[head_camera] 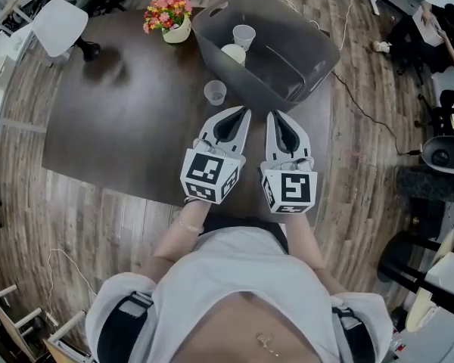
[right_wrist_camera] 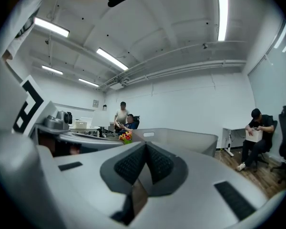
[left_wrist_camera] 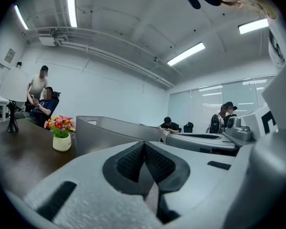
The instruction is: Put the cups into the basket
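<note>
A grey plastic basket (head_camera: 318, 48) stands at the table's far right. Inside it are a clear cup (head_camera: 244, 35) and a white cup (head_camera: 234, 54). Another clear cup (head_camera: 215, 91) stands upright on the dark table just outside the basket's near left wall. My left gripper (head_camera: 244, 110) is shut and empty, its tip a little right of and nearer than that cup. Beside it, the right gripper (head_camera: 273, 114) is also shut and empty, close to the basket's near wall. In the gripper views the left gripper (left_wrist_camera: 144, 142) and right gripper (right_wrist_camera: 145, 143) point level at the basket (left_wrist_camera: 109, 130) (right_wrist_camera: 181, 137); no cup shows there.
A white pot of flowers (head_camera: 168, 13) (left_wrist_camera: 60, 128) stands on the table (head_camera: 121, 127) left of the basket. A white chair (head_camera: 59, 25) is at the far left. Cables run over the wooden floor on the right. People sit and stand around the room.
</note>
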`<state>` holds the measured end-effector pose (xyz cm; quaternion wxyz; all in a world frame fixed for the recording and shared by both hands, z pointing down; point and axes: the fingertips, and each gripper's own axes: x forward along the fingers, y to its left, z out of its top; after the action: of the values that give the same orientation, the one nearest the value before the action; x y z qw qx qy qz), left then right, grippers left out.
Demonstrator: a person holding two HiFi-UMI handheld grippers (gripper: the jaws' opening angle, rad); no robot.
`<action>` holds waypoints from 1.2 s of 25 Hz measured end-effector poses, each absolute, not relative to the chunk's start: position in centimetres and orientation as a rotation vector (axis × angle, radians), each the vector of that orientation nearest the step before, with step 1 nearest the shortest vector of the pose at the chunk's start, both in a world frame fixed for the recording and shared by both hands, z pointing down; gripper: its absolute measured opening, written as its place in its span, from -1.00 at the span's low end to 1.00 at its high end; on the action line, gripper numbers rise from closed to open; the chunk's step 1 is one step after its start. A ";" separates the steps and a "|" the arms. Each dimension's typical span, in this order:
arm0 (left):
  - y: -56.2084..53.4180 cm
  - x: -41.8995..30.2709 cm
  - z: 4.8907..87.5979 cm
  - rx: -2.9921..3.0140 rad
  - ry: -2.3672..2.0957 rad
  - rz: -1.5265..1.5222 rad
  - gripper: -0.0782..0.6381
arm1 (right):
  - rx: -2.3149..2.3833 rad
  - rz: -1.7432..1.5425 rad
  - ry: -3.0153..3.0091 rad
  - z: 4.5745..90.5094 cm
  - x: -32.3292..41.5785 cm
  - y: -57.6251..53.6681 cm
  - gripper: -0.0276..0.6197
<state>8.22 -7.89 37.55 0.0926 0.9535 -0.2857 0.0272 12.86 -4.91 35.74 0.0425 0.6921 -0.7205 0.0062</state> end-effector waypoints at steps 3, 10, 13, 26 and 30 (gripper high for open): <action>-7.8 7.9 37.4 2.844 -0.875 0.083 -0.75 | 2.110 0.026 -2.201 36.0 12.6 -4.8 -0.88; -7.9 7.3 37.1 2.846 -0.886 0.070 -0.75 | 2.103 0.027 -2.223 35.7 11.8 -5.1 -0.88; -7.8 7.4 37.0 2.857 -0.883 0.077 -0.75 | 2.104 0.024 -2.220 35.7 11.8 -5.2 -0.88; -8.5 6.6 37.6 2.824 -0.926 0.086 -0.75 | 2.025 0.041 -2.261 36.3 10.8 -6.2 -0.88; -9.1 5.8 37.9 2.803 -0.962 0.087 -0.75 | 1.992 0.046 -2.271 36.6 10.1 -6.7 -0.88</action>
<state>5.78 -9.09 37.87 0.0883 0.9418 -0.3232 0.0292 10.11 -6.69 36.63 0.0603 0.6582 -0.7503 0.0153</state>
